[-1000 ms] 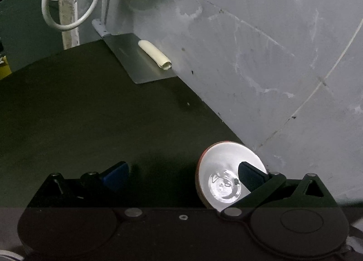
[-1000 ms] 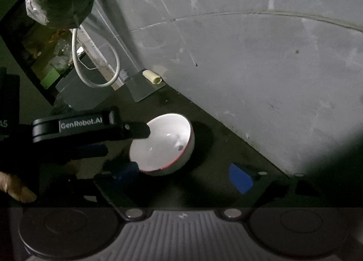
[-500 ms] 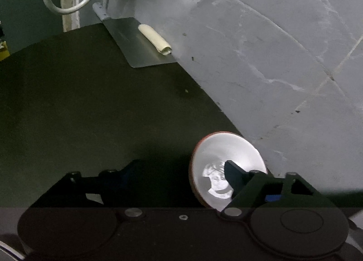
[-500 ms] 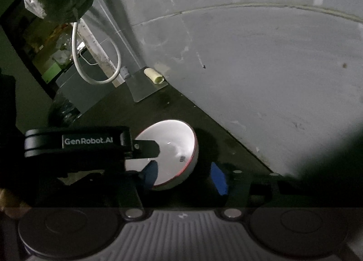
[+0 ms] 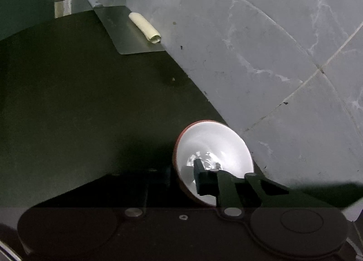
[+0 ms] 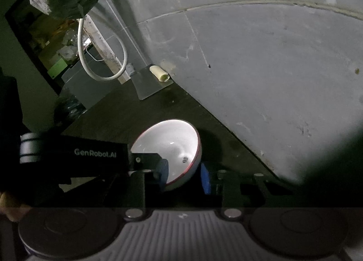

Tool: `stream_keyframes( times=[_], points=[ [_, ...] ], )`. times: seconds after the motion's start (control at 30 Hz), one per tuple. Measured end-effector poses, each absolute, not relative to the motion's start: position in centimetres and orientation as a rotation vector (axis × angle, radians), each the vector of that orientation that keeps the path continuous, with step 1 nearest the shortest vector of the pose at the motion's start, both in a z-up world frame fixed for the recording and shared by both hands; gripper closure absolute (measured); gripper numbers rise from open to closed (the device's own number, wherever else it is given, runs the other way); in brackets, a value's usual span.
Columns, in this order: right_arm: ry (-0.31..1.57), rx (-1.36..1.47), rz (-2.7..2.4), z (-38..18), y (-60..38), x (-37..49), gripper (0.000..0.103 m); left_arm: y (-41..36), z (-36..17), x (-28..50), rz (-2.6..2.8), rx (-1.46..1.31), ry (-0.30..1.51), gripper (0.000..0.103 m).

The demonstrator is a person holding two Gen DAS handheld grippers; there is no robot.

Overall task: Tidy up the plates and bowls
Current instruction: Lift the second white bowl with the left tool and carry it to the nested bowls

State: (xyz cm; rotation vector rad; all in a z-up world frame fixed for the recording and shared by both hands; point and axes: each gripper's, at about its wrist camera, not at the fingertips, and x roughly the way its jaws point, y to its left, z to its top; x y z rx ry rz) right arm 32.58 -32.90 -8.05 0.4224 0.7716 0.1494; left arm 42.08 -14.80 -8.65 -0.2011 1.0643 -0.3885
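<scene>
A grey tiled wall rises behind a dark countertop, dimly lit, with a white hose looping down at the far left. On the counter's far edge lies a metal sheet carrying a small cream roll.

Near the wall sits the white bowl with a red rim, tilted on its side so the opening faces left. Both tools are at it. The left gripper is closing across the bowl's near rim, one finger inside and one outside, apparently on the wall already. The right gripper is also closing, its blue pads straddling the lower rim; I cannot tell whether they press yet.

The risk, as I judge it: glazed, curved ceramic pinched at one edge may slip or rotate. Two grips closing unevenly could twist the bowl out, knocking it against the wall or rolling it off the counter.
</scene>
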Motion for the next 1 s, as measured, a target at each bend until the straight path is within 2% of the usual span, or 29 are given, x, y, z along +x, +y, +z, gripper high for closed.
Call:
stream_keyframes(
  times=[0.13,0.3,0.63,1.0],
  points=[
    [0.782,0.449,0.158,-8.1,-33.2,32.3,0.074,-14.2,-8.5,41.5,-0.379,-0.240,1.062,0.086],
    [0.737,0.456,0.183,-7.1,-32.9,31.4,0.074,-13.6,-7.4,40.1,-0.362,-0.244,1.019,0.086],
    [0.614,0.426,0.287,-2.3,-31.7,28.5,0.075,-10.9,-2.3,35.5,-0.341,-0.299,0.869,0.086],
    [0.522,0.357,0.385,2.9,-30.9,24.3,0.080,-9.0,2.1,29.5,-0.339,-0.337,0.734,0.086]
  ],
)
